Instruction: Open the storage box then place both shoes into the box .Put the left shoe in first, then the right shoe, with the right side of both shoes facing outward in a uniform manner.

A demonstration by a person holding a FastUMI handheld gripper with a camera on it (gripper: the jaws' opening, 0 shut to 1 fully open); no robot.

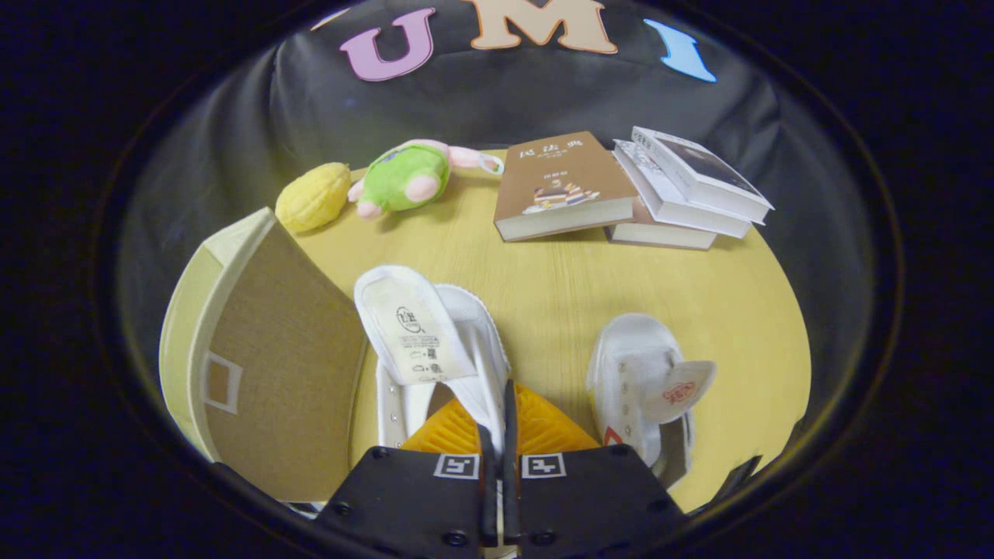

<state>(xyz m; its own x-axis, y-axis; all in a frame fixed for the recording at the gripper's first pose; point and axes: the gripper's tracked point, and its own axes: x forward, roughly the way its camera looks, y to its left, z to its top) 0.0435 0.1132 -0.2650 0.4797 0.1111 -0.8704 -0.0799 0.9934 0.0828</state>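
Shoe in hand: a white canvas shoe [435, 341] sits right at my tongs [498, 419], its tongue flipped up and its side wall running back between the two fingers.
Tongs: drawn together on that thin side wall, both fingers pressing it; I read this as a firm pinch on the shoe.
Which shoe: I cannot tell from here whether it is the left or the right one.
Long axis: the held shoe runs straight ahead of the fingers, its far end pointing away from me.
Box: the storage box [233, 341] stands just left of the held shoe, its brown flap [287, 365] swung open and almost touching the shoe; the opening itself is hidden behind the flap.
The move turns on: the box lying to the left of my tongs, so I judge the shoe must swing left and round the flap's edge to get in.
In the way: that flap, standing between shoe and opening.
Second shoe: the other white shoe [641, 380] lies on the yellow table [559, 287] just right of the fingers, apart from the first.
Further out: a brown book [563, 186] and a stack of books [683, 190] beyond, a green plush toy [404, 178] and a yellow toy [313, 196] at the table's far edge, all well clear of the path.
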